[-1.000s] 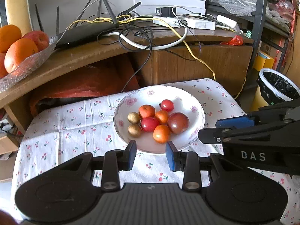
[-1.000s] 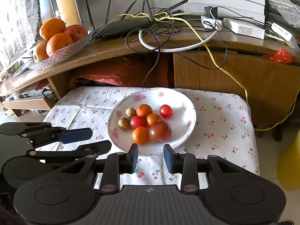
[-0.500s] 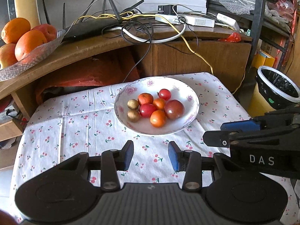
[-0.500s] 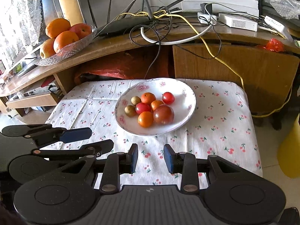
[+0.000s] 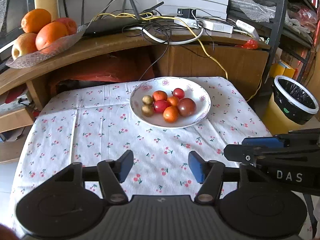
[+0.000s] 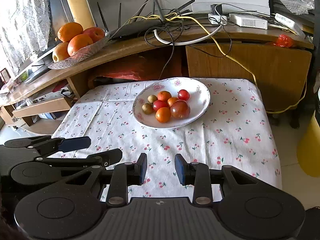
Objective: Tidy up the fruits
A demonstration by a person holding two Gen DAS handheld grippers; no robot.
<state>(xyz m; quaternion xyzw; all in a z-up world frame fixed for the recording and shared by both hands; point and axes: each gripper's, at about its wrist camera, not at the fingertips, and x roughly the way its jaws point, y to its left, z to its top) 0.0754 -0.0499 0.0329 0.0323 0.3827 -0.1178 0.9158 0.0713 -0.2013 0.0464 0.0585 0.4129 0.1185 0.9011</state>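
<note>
Eight small fruits sit in the white floral plate (image 5: 202, 98), which is your landmark — it rests on the cherry-print cloth (image 5: 100, 132) over the table, toward the far side. In the plate: two brownish round fruits (image 5: 147, 105) on the left, a red tomato (image 5: 160, 106) in the middle, a big dark-red tomato (image 5: 186, 107) on the right, a small red one (image 5: 178, 93) at the back, plus three orange ones — one at the front (image 5: 170, 114), one in the centre (image 5: 173, 101), one at the back (image 5: 159, 95). They're bunched together, touching.

Your left tongs (image 5: 161, 167) are on the near side of the plate, well apart from it, over bare cloth; fingers spread wide w/ nothing between them. Your right tongs (image 6: 160, 169) are also near side of the plate, clear of it — a gap between the blue pads, nothing pinched, though narrower than the left pair. In the left view the right tongs come in from the right, below the plate; in the right view the left tongs sit to the left, below the plate.

Behind the plate and up-left: a wooden shelf w/ a glass dish (image 6: 86, 53) of oranges and apples. Straight behind it, a tangle of cables (image 6: 170, 26) and a black router (image 5: 112, 25). Right of the plate, off the table, a yellow bin (image 5: 290, 108) w/ a black liner.
</note>
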